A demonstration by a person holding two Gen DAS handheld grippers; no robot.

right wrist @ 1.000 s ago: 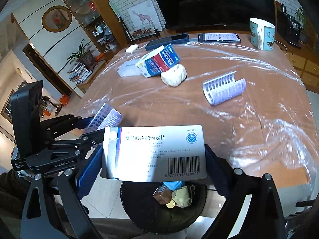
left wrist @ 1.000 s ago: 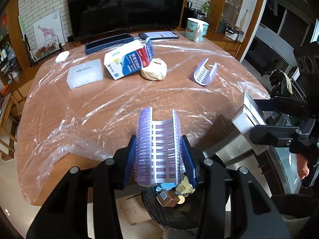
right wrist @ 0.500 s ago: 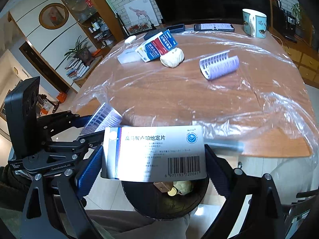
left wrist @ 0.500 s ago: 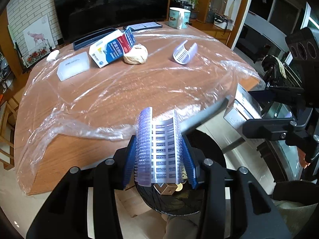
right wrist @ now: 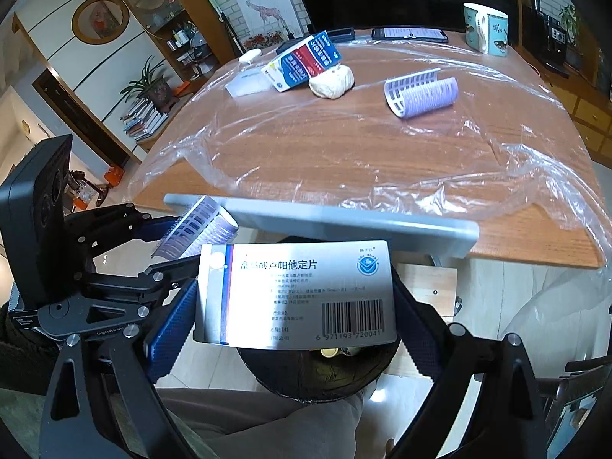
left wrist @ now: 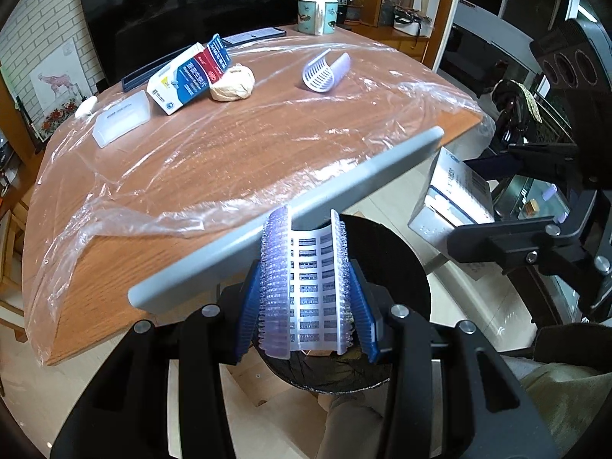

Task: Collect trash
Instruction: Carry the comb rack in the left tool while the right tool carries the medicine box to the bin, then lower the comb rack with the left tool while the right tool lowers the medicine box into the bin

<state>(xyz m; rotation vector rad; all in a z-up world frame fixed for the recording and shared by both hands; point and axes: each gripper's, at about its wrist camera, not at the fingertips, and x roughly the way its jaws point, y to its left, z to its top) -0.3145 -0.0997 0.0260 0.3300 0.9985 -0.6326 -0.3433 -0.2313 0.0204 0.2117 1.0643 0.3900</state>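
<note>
A plastic-covered wooden table point(left wrist: 237, 160) fills the upper frame. Below it, a blister sheet point(left wrist: 306, 283) is clamped by the left gripper point(left wrist: 306, 298) and a medicine box point(right wrist: 294, 290) by the right gripper point(right wrist: 294, 306), both above the black bin point(right wrist: 317, 375); dropping is judged next, requiring the jaws to be released.

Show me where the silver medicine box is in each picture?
Left wrist view: the silver medicine box is at the right edge, clamped in the right claw.
Right wrist view: bottom centre, filling the claw, above the black bin.
Shared landmark: the mug at the table's far edge.
</note>
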